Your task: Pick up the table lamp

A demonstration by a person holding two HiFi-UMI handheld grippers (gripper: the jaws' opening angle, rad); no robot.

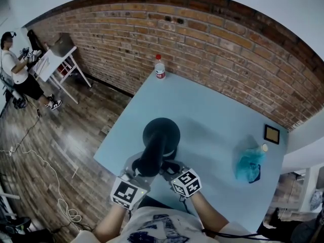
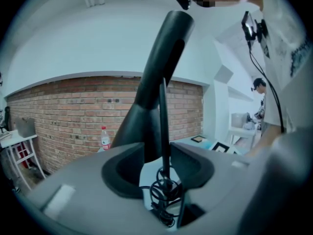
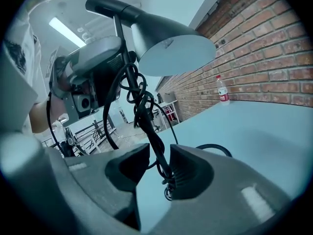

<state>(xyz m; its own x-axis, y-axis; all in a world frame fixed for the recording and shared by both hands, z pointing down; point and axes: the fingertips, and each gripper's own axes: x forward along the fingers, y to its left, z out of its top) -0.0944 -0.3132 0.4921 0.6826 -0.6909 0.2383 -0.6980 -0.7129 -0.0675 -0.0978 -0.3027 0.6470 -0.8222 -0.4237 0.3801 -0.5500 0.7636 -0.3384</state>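
Note:
A black table lamp (image 1: 161,135) stands near the front edge of the light blue table (image 1: 212,115), its shade toward the brick wall. My left gripper (image 1: 136,169) and right gripper (image 1: 170,169) flank its stem from either side. In the left gripper view the thin stem (image 2: 164,126) runs up between the open jaws of the left gripper (image 2: 157,163), with a gap on both sides. Below the shade (image 3: 171,48), the stem and its bundled black cord (image 3: 138,94) pass between the open jaws of the right gripper (image 3: 159,165), close to the right-hand pad.
A water bottle (image 1: 160,67) with a red cap stands at the table's far corner. A small framed picture (image 1: 271,134) and a teal bag (image 1: 249,165) lie at the right. A person (image 1: 15,70) stands by a white table (image 1: 53,62) far left.

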